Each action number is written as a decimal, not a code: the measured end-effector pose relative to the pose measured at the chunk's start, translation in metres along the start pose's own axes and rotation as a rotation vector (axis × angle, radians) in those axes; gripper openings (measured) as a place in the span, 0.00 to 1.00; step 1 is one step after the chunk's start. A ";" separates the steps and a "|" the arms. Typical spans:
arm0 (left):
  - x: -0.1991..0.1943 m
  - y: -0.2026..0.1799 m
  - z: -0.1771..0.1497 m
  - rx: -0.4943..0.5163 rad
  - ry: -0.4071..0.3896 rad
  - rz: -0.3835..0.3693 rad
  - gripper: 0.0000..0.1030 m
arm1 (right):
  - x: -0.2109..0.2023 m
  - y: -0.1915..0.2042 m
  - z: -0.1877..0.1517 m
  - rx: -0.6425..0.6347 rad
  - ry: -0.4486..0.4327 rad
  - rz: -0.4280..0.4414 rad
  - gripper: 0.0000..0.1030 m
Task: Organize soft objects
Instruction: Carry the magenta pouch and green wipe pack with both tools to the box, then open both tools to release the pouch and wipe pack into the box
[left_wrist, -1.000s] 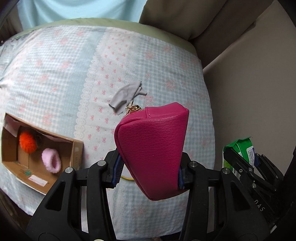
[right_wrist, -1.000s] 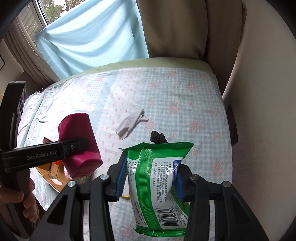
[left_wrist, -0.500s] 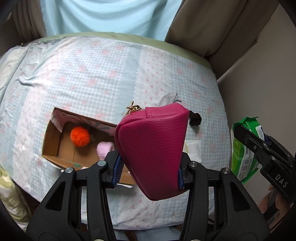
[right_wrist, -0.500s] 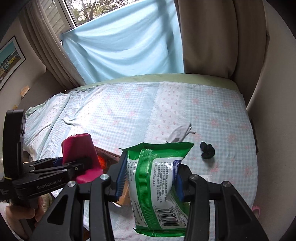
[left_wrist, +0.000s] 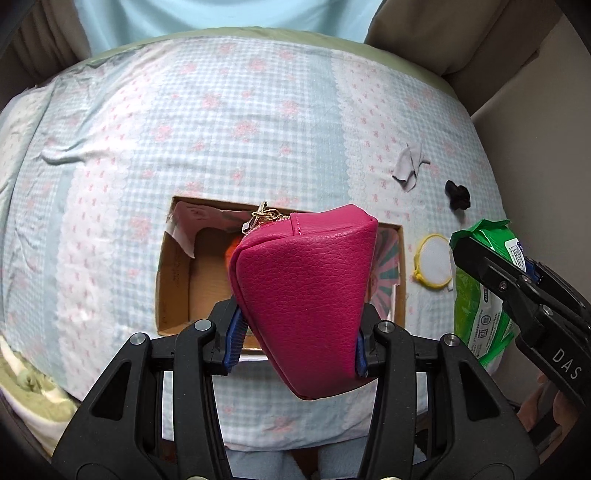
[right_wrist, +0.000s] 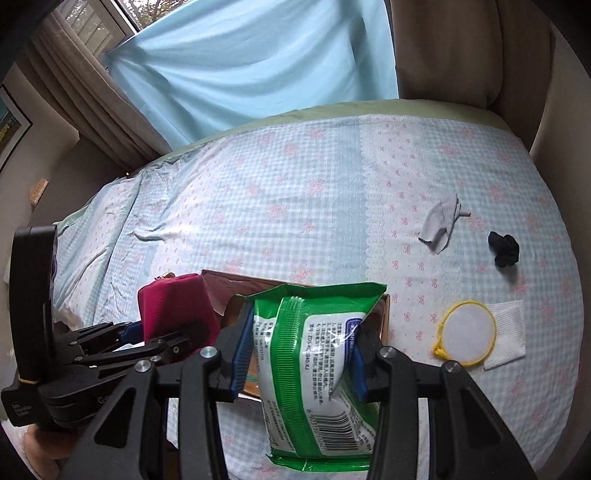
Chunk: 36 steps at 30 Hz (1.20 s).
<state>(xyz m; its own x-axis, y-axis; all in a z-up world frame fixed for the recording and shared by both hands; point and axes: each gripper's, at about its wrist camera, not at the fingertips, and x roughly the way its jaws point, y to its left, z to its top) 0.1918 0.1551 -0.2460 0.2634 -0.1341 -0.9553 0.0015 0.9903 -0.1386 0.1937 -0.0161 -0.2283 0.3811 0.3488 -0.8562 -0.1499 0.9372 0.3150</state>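
My left gripper (left_wrist: 295, 347) is shut on a magenta leather pouch (left_wrist: 306, 295) and holds it above an open cardboard box (left_wrist: 173, 280) on the bed. An orange pom-pom (left_wrist: 233, 248) peeks out inside the box behind the pouch. My right gripper (right_wrist: 301, 354) is shut on a green and white wet-wipes pack (right_wrist: 317, 354), held over the box's right end (right_wrist: 386, 317). The pack also shows in the left wrist view (left_wrist: 480, 295); the pouch shows in the right wrist view (right_wrist: 177, 310).
On the checked bedsheet (left_wrist: 221, 129) lie a grey cloth (right_wrist: 441, 221), a black scrunchie (right_wrist: 504, 249), a yellow-rimmed round pad (right_wrist: 467, 332) and a white square pad (right_wrist: 508, 328). A wall runs along the bed's right side; curtains hang behind.
Both grippers have moved left and back with their loads. The pouch now hangs over the box, and the wipes pack is beside it over the box's right end.
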 end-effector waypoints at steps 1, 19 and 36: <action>0.009 0.005 0.000 0.017 0.019 0.005 0.40 | 0.010 0.002 -0.002 0.022 0.011 -0.006 0.39; 0.148 0.049 -0.013 0.120 0.243 0.074 0.40 | 0.173 -0.018 -0.037 0.064 0.297 -0.160 0.39; 0.131 0.044 0.005 0.228 0.159 0.139 1.00 | 0.192 -0.023 -0.013 0.131 0.325 -0.172 1.00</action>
<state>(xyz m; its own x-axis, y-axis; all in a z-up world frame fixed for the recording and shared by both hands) 0.2311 0.1817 -0.3757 0.1223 0.0173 -0.9923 0.1967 0.9796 0.0413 0.2586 0.0296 -0.4049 0.0788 0.1858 -0.9794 0.0164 0.9821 0.1876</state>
